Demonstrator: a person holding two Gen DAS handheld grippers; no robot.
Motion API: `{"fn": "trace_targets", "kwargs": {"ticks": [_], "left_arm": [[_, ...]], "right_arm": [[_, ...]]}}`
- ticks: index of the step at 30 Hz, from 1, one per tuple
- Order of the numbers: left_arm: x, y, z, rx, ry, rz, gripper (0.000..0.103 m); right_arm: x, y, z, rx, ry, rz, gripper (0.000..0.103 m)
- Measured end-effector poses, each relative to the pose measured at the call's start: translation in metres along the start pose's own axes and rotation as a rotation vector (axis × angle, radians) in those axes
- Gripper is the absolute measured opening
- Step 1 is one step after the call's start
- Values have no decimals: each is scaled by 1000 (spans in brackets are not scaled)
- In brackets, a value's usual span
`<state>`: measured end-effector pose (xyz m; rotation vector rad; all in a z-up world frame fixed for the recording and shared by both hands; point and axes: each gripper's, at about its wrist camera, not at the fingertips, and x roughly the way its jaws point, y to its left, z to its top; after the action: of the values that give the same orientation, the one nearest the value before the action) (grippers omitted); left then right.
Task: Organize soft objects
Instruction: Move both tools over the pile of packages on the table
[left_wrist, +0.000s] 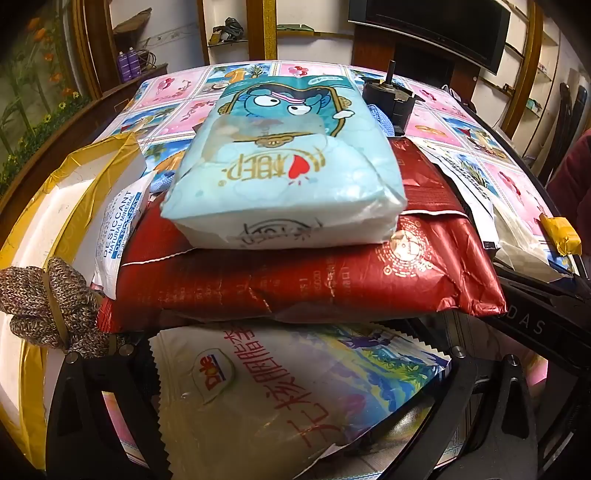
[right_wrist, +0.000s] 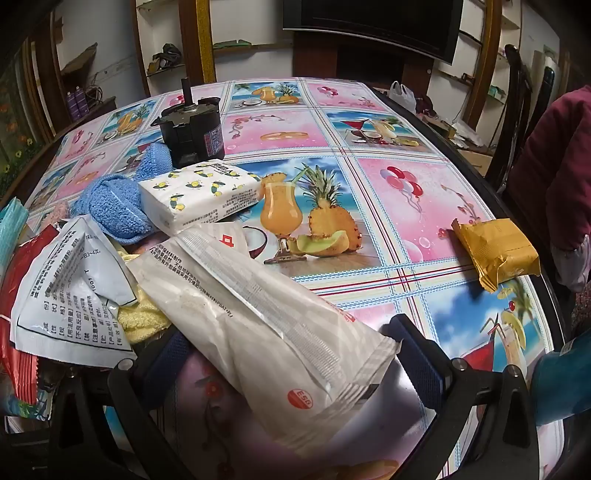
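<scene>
In the left wrist view a light blue tissue pack (left_wrist: 284, 173) lies on a red foil pack (left_wrist: 306, 273). A white Dole pouch (left_wrist: 280, 391) lies between the fingers of my open left gripper (left_wrist: 291, 373). In the right wrist view a long white ESD pouch (right_wrist: 258, 317) lies between the fingers of my open right gripper (right_wrist: 291, 354). Beyond it are a lemon-print tissue pack (right_wrist: 199, 194), a blue knit cloth (right_wrist: 110, 206), a yellow cloth (right_wrist: 142, 317) and a printed white bag (right_wrist: 70, 295).
A black motor (right_wrist: 192, 127) stands at the back of the patterned table (right_wrist: 406, 192). A yellow snack pack (right_wrist: 495, 251) lies near the right edge. A desiccant bag (left_wrist: 118, 229), a knit roll (left_wrist: 51, 306) and a white gold-taped box (left_wrist: 44, 206) sit at the left.
</scene>
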<state>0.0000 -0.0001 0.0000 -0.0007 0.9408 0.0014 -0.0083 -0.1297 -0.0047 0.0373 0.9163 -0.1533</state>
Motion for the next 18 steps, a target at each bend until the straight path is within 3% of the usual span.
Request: {"fn": "trace_targets", "kwargs": {"ticks": [18], "left_arm": [[0, 1, 0, 1, 1, -2, 103]], "right_arm": [[-3, -1, -3, -14, 8, 12, 103]]}}
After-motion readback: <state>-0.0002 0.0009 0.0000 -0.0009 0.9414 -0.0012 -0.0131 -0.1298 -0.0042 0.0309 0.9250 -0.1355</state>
